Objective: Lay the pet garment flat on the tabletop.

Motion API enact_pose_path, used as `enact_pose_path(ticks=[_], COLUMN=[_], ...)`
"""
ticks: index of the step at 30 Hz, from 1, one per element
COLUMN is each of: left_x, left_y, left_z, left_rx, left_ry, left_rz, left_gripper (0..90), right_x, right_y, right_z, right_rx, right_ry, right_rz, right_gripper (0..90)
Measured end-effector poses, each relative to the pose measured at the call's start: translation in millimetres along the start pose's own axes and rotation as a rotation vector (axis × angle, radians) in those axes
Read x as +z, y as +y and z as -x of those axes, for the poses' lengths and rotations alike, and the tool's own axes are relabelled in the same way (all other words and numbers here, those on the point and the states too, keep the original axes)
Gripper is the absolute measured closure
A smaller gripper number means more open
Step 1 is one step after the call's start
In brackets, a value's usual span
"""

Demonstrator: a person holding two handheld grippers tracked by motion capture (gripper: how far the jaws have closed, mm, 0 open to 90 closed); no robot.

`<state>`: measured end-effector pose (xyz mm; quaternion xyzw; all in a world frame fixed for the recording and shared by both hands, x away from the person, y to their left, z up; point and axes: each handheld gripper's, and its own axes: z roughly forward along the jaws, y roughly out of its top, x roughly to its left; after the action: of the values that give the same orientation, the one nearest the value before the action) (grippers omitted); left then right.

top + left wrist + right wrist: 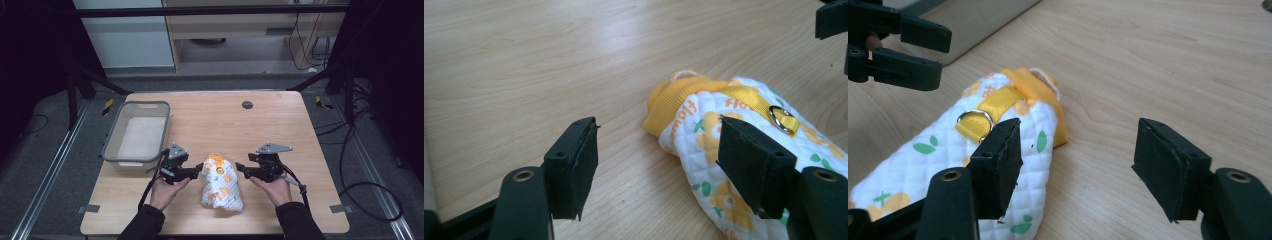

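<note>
A small quilted garment [221,185], white with orange flowers and a yellow collar, lies on the table [280,120] between the two grippers, near the person's edge. A grey basket [112,135] stands well apart at the far left.

What I'd worry about is a poor bite. The fabric is soft and puffy, so a jaw that comes in too shallow may catch only the top layer and the garment could slide out or drag across the wood when lifted. If the two hands pinch at uneven spots, it may bunch or twist. The yellow strap with its metal ring [780,116] sits on top near the collar; a pad closing on that ring could slip off the metal.

The left gripper [199,169] is beside the garment's collar end with its jaws wide; in the left gripper view one pad [751,162] stands over the quilting, the other over bare wood, and I see nothing pressed between them. The right gripper [240,168] is on the other side, jaws also wide, holding nothing; in the right gripper view one pad [1000,157] overlaps the fabric's edge, but I cannot tell whether it touches.
</note>
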<state>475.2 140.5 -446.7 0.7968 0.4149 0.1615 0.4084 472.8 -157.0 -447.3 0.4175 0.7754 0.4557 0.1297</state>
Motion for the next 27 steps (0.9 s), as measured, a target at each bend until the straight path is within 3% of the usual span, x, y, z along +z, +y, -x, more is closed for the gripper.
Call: enact_pose_path(ticks=[8,12,16,22,27], left_x=[14.5,19.5,23.6,31.8,34.0], left_y=[-9.3,-11.6,-15.0,-21.8,-23.1], left_z=[2.2,6.6,8.3,6.2,7.5], left_rx=[0.001,0.035,0.036,-0.008,-0.007], left_ry=[-0.03,-0.044,-0.066,-0.122,-0.152], left_rz=[-0.045,-0.067,-0.072,-0.09,-0.102], left_gripper=[35.1,37.3,41.9,52.9,66.0], right_x=[17.7,24.6,30.8,35.6,37.0], right_y=[-6.3,-9.0,-12.2,-15.7,-16.8], right_z=[-6.4,-7.9,-8.2,-7.3,-7.0], right_rx=[-0.001,0.007,0.008,0.011,0.006], right_ry=[0.039,0.052,0.074,0.108,0.125], right_rz=[-0.037,-0.059,-0.077,-0.105,-0.117], right_gripper=[36.7,38.9,43.3,54.0,67.3])
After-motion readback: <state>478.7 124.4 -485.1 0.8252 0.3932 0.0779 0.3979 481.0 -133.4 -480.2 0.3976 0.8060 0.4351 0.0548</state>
